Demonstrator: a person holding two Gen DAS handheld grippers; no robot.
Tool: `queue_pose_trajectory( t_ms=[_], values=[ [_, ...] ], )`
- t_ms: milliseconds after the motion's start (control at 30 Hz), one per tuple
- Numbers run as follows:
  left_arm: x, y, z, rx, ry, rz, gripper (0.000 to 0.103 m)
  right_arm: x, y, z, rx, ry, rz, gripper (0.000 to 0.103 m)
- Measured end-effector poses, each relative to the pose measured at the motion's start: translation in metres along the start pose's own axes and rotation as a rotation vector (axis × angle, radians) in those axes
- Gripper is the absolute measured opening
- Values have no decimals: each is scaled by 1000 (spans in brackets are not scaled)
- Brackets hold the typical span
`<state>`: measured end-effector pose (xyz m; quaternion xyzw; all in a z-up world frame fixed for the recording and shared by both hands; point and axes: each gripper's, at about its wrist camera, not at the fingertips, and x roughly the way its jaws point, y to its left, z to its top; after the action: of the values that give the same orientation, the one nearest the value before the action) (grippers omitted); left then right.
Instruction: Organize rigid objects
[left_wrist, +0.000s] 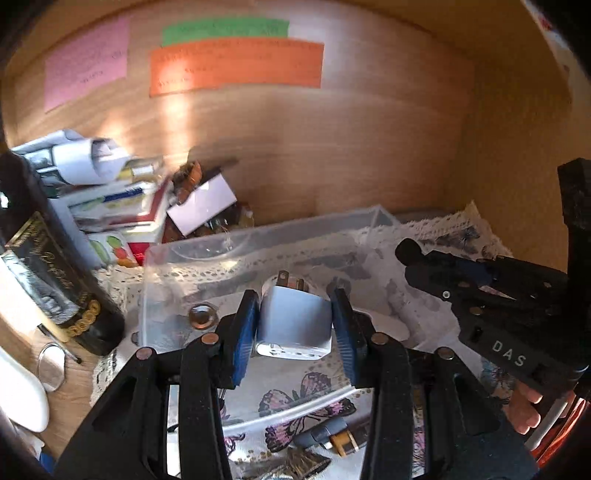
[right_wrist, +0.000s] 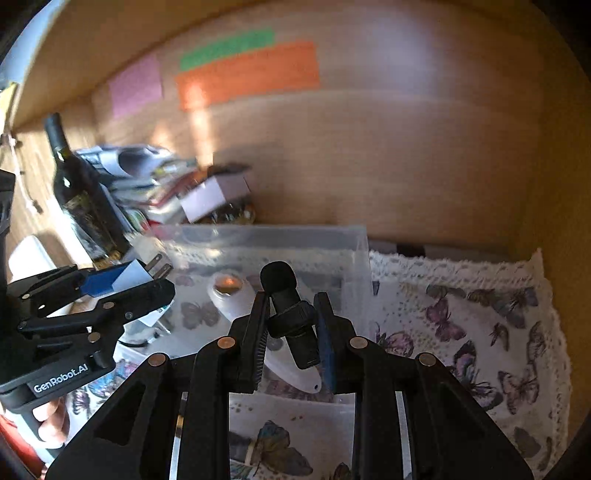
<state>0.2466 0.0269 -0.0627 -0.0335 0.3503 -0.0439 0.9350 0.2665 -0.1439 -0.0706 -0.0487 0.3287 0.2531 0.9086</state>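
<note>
My left gripper (left_wrist: 294, 325) is shut on a white plug adapter (left_wrist: 293, 323) with metal prongs, held over the clear plastic box (left_wrist: 258, 236). In the right wrist view the left gripper (right_wrist: 122, 280) shows at the left with the adapter (right_wrist: 138, 271) between its fingers. My right gripper (right_wrist: 290, 325) is shut on a small black microphone (right_wrist: 291, 314) with a foam tip, also above the box (right_wrist: 362, 240). It shows in the left wrist view (left_wrist: 443, 273) at the right. A white flashlight-like device (right_wrist: 240, 295) lies in the box.
A dark wine bottle (left_wrist: 55, 266) stands at left beside a pile of booklets and small boxes (left_wrist: 122, 206). A butterfly-print lace cloth (right_wrist: 480, 314) covers the shelf. Wooden walls with coloured paper notes (left_wrist: 236, 66) close the back and right. A small connector (left_wrist: 332, 437) lies near the front.
</note>
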Motion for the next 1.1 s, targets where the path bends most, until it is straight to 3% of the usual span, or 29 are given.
queue_pose_trajectory(
  t_ms=[233, 467, 667, 1100],
  values=[
    [22, 0, -5, 4, 46, 8, 40, 22, 0, -8, -3, 67, 7, 22],
    [27, 1, -6, -6, 61, 10, 40, 29, 5, -10, -36, 70, -25, 23],
    [10, 0, -2, -4, 28, 5, 42, 24, 10, -9, -46, 60, -12, 41],
    [-65, -1, -6, 37, -127, 41, 78, -35, 24, -8, -56, -69, 5, 70]
  ],
)
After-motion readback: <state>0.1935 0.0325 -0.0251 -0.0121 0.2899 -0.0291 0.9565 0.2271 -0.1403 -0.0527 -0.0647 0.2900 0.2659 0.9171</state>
